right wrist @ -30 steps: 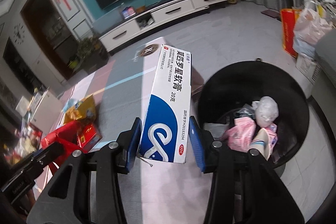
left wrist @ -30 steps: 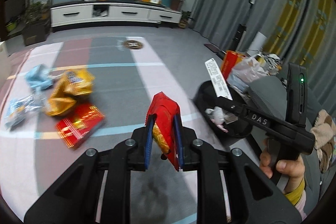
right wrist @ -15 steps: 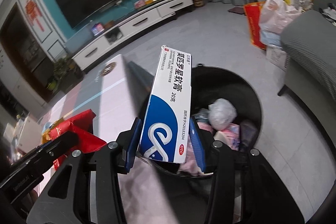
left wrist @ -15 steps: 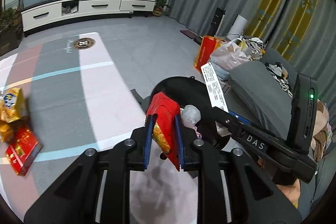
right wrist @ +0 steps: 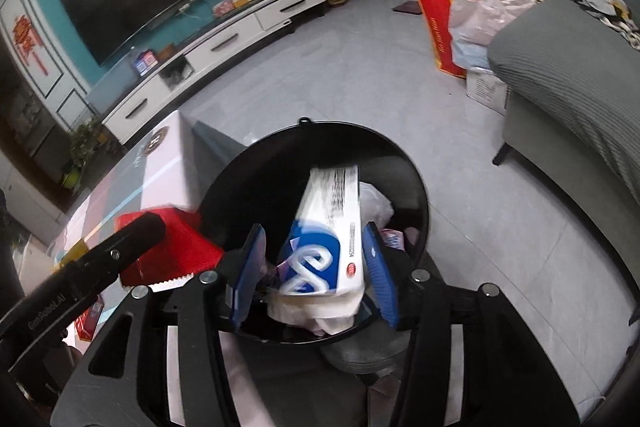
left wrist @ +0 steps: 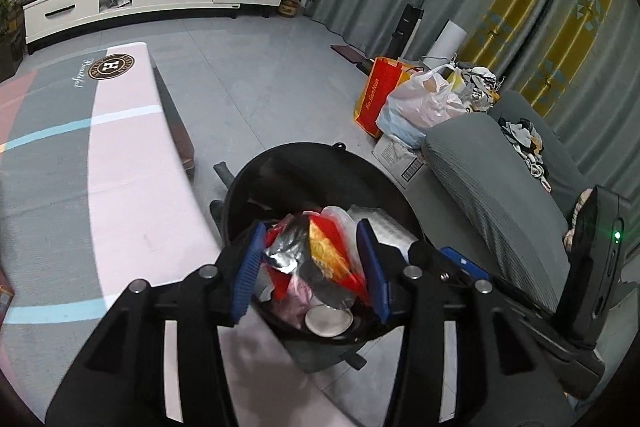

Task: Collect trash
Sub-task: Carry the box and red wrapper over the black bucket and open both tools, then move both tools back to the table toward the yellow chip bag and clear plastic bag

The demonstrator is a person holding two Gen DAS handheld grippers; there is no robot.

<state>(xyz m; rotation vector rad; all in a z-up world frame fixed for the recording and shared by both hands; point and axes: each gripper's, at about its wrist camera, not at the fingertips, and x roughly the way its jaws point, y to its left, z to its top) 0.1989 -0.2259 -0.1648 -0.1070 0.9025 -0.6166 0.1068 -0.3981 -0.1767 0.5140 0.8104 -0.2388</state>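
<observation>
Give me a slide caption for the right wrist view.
Right gripper, jaws open, over the black trash bin as the blue-and-white carton drops in.

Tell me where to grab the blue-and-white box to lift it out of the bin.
Pinch the blue-and-white box across its two narrow long sides near the blue-logo end, coming down from above: that end appears uppermost as it leans in the black bin.

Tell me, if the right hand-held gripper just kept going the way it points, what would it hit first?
Probably the blue and white box, blurred and loose between its open jaws, then the rubbish heaped in the black bin beneath. Depth is hard to judge here.
</observation>
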